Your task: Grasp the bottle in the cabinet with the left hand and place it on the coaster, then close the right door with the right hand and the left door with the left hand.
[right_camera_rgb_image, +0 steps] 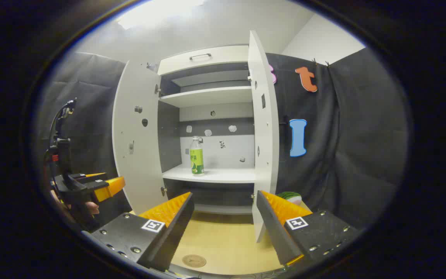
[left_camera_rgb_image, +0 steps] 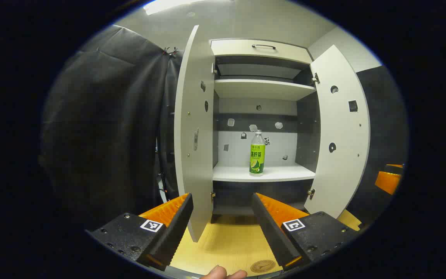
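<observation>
bottle upright on cabinet shelf, both claws spread and clear

the booth is hung with black cloth, and a pale wooden worktop runs up to a white cabinet whose two doors stand open. the bottle stands upright on the lower shelf, slightly right of centre in the left gripper view, well apart from both side walls and from the back panel's small markers. the shelf above it carries nothing visible.

handling: the bottle appears to be a thin clear plastic drink bottle with a green label and a white cap. judge it light to moderate in weight, smooth-sided, and liable to dent or slip if squeezed at the neck. take hold across the labelled body, about mid-height, with the claw level.

the left claw is spread, holds nothing, and sits low over the worktop in front of the cabinet, well short of the shelf. the right claw is likewise spread and holds nothing.

the coaster, a small round disc, lies on the worktop near the front edge, just beside the left claw's fingers. a green-and-white item lies on the worktop beyond the right door.

obstructions: the left door projects forward edge-on, close beside the left claw's approach line. the shelf front edge and the opening's side walls bound the reach.
</observation>
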Motion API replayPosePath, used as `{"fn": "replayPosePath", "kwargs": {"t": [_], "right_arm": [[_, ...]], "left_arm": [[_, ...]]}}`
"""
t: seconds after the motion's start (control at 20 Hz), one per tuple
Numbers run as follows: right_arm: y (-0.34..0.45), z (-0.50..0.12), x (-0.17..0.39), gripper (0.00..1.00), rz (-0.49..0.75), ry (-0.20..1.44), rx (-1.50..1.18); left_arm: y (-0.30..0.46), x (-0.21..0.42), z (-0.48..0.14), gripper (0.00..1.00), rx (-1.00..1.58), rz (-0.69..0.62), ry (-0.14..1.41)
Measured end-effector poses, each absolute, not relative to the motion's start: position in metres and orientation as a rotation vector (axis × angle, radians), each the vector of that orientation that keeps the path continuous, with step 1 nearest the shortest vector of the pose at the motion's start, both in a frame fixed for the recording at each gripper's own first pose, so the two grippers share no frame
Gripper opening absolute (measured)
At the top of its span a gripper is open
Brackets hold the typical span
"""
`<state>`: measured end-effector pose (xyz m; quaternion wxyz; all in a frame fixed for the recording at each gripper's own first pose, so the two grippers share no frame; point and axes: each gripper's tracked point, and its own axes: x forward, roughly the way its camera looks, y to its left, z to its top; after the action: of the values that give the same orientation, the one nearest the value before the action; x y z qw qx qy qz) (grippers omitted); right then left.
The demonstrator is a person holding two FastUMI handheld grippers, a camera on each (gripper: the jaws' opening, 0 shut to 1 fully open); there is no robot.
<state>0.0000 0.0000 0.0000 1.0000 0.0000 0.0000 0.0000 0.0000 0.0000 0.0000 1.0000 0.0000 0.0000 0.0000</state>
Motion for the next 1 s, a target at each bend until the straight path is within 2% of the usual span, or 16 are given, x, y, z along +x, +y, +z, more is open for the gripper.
{"fn": "replayPosePath", "kwargs": {"t": [0.15, 0.2, 0.4, 0.45, 0.5, 0.55, 0.6, 0.75, 0.8, 0.9, 0.95, 1.0], "right_arm": [[0.015, 0.016, 0.001, 0.94, -0.003, -0.035, 0.006], [0.018, 0.02, 0.003, 1.0, -0.013, -0.043, 0.006], [0.023, 0.032, 0.009, 0.98, -0.035, -0.069, -0.032], [0.024, 0.035, 0.01, 0.94, -0.04, -0.076, -0.038], [0.025, 0.038, 0.012, 0.98, -0.045, -0.079, -0.042], [0.022, 0.041, 0.014, 0.94, -0.06, -0.08, -0.047], [0.02, 0.043, 0.016, 0.98, -0.067, -0.08, -0.051], [0.019, 0.045, 0.022, 0.98, -0.074, -0.1, -0.058], [0.017, 0.045, 0.025, 0.94, -0.078, -0.103, -0.063], [0.016, 0.045, 0.03, 0.94, -0.082, -0.112, -0.078], [0.014, 0.045, 0.033, 0.98, -0.079, -0.118, -0.083], [0.015, 0.044, 0.036, 0.94, -0.077, -0.12, -0.083]], "left_arm": [[0.001, 0.007, 0.017, 0.96, -0.01, -0.04, -0.017], [0.0, 0.009, 0.023, 0.97, -0.011, -0.057, -0.02], [-0.004, 0.021, 0.036, 0.97, -0.008, -0.104, -0.029], [-0.005, 0.024, 0.035, 0.95, -0.007, -0.112, -0.023], [-0.008, 0.027, 0.034, 0.97, -0.005, -0.127, -0.014], [-0.011, 0.029, 0.031, 0.98, -0.004, -0.14, -0.005], [-0.013, 0.032, 0.031, 0.97, -0.001, -0.151, -0.003], [-0.024, 0.042, 0.026, 0.98, 0.012, -0.185, -0.003], [-0.025, 0.047, 0.021, 0.96, 0.017, -0.186, 0.004], [-0.032, 0.057, 0.016, 0.96, 0.013, -0.195, 0.009], [-0.034, 0.063, 0.013, 0.96, 0.013, -0.196, 0.01], [-0.036, 0.069, 0.011, 0.96, 0.016, -0.197, 0.013]]}}
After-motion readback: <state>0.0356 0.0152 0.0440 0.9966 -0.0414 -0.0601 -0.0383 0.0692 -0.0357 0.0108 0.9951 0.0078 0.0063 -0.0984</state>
